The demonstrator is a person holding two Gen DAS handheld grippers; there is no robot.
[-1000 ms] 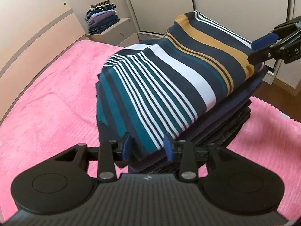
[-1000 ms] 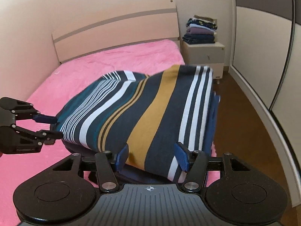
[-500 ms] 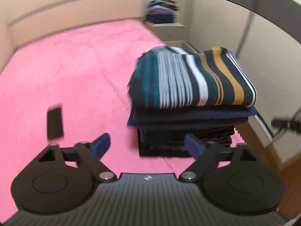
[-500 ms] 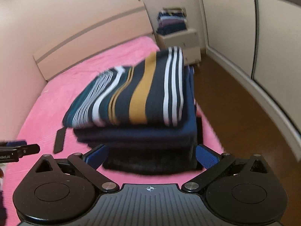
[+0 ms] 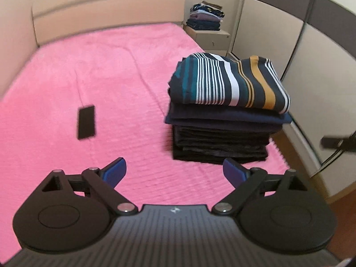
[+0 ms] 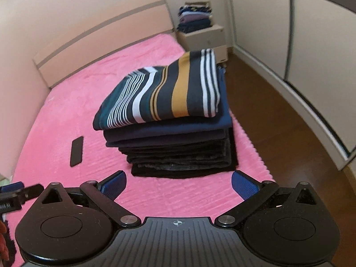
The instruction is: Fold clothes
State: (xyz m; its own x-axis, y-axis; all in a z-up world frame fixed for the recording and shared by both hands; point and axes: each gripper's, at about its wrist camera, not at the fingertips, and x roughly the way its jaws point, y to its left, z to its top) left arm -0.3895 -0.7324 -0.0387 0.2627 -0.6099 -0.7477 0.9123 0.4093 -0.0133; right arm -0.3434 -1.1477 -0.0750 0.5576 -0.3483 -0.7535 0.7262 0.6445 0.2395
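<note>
A folded striped shirt, navy with teal, white and mustard bands, lies on top of a stack of dark folded clothes on the pink bed. My left gripper is open with nothing between its blue pads, held back from the stack's front. My right gripper is also open and empty, just short of the stack. A tip of the right gripper shows at the right edge of the left wrist view, and the left gripper's tip shows at the lower left edge of the right wrist view.
A black phone lies flat on the bed left of the stack. A bedside cabinet carries another pile of folded clothes. Wardrobe doors and wooden floor lie to the right.
Both grippers let go of the striped shirt, opened wide and pulled back from the stack. The shirt now rests on top of the pile.
</note>
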